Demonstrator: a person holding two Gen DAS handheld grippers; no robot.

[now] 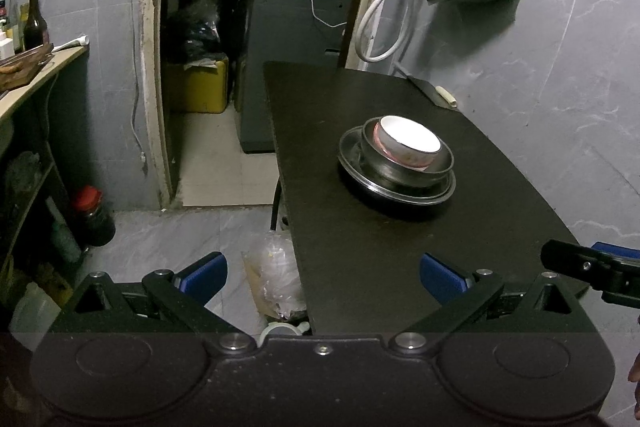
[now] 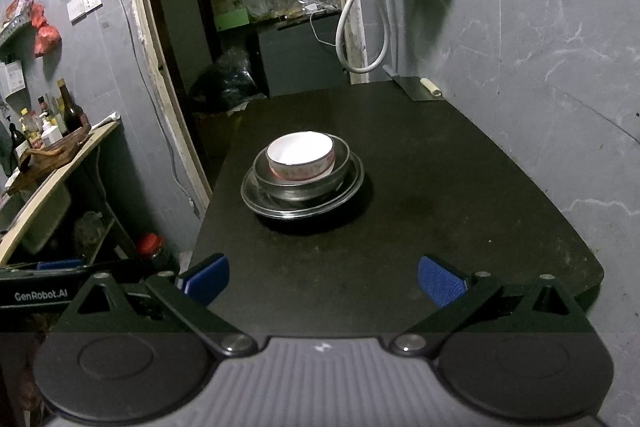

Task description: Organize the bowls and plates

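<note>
A white bowl with a pink band (image 1: 408,143) (image 2: 300,157) sits inside a steel bowl (image 1: 404,169) (image 2: 304,183), which sits on a steel plate (image 1: 376,193) (image 2: 264,205). The stack stands on a black table (image 1: 360,267) (image 2: 440,187). My left gripper (image 1: 323,277) is open and empty, at the table's near left edge, well short of the stack. My right gripper (image 2: 323,281) is open and empty over the table's near edge, also short of the stack. The right gripper's tip shows at the right edge of the left wrist view (image 1: 592,267).
A cleaver (image 1: 434,91) (image 2: 420,87) lies at the table's far right corner by the grey wall. A doorway with cluttered shelves is behind. A wooden counter with bottles (image 2: 60,139) stands left. A plastic bag (image 1: 276,275) and a dark jar (image 1: 94,215) sit on the floor.
</note>
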